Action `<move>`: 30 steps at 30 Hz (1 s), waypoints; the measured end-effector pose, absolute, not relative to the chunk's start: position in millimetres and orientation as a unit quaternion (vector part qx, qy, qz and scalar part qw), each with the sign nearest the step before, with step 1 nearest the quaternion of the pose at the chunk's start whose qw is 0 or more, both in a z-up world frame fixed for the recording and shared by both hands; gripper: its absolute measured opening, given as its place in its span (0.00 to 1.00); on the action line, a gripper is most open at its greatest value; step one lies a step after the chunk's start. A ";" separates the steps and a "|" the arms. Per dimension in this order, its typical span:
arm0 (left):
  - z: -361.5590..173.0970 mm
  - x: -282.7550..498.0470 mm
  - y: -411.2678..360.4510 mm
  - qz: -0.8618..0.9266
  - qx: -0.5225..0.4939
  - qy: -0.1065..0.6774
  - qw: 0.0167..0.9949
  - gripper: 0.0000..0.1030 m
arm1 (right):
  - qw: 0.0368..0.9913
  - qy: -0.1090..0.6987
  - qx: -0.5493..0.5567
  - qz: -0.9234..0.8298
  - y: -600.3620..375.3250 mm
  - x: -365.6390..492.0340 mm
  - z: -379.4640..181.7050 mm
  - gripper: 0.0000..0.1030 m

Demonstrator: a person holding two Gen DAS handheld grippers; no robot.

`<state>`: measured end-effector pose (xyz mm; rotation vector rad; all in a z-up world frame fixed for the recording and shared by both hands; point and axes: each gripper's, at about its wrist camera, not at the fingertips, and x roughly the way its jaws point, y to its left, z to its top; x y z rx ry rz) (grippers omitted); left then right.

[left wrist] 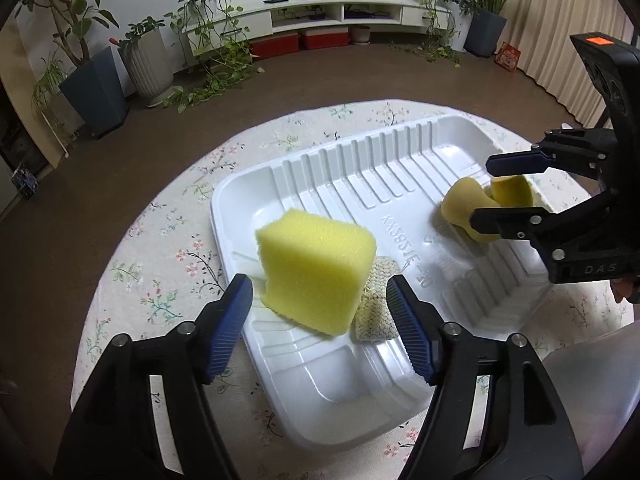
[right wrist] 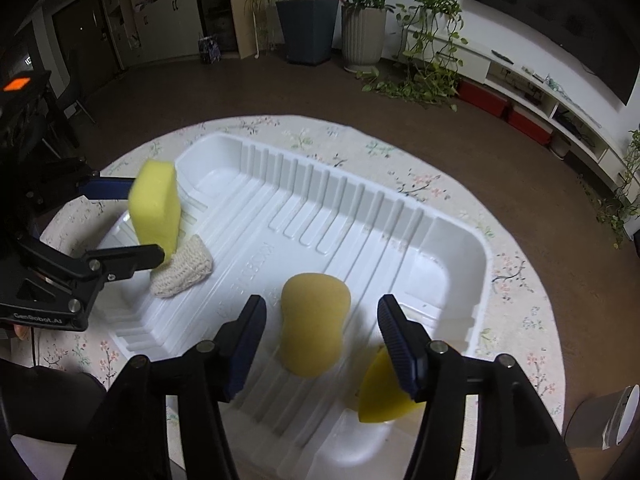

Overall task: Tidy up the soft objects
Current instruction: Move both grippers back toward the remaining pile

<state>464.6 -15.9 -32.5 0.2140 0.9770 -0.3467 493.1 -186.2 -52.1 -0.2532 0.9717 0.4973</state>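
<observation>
A bright yellow sponge block (left wrist: 316, 272) stands tilted in the white ribbed tray (left wrist: 360, 184), between the blue pads of my left gripper (left wrist: 320, 320), which is open with a gap on each side. A cream knitted cloth (left wrist: 376, 312) lies against the block. In the right wrist view, a mustard peanut-shaped sponge (right wrist: 314, 324) lies in the tray (right wrist: 360, 220) between the pads of my open right gripper (right wrist: 320, 344), untouched. A second yellow sponge piece (right wrist: 380, 396) sits partly behind the right finger. Each gripper shows in the other's view: right gripper (left wrist: 482, 190), left gripper (right wrist: 148, 222).
The tray lies on a round table with a floral cloth (left wrist: 168, 240). A pale grey object (left wrist: 592, 380) stands at the table's near right edge. Brown floor, potted plants (left wrist: 96, 88) and a low white TV bench (left wrist: 320, 12) lie beyond.
</observation>
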 end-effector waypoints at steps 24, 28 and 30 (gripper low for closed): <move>46.3 292.7 61.6 -0.162 -0.010 0.377 0.912 0.95 | 0.902 0.370 -0.043 0.220 -255.2 363.2 39.0 0.98; 54.8 251.7 73.3 -0.154 -0.041 0.346 0.924 1.00 | 0.912 0.349 -0.029 0.215 -267.1 326.5 47.0 1.00; 58.3 229.9 75.0 -0.151 -0.043 0.337 0.928 1.00 | 0.916 0.343 -0.021 0.206 -274.4 306.7 50.0 1.00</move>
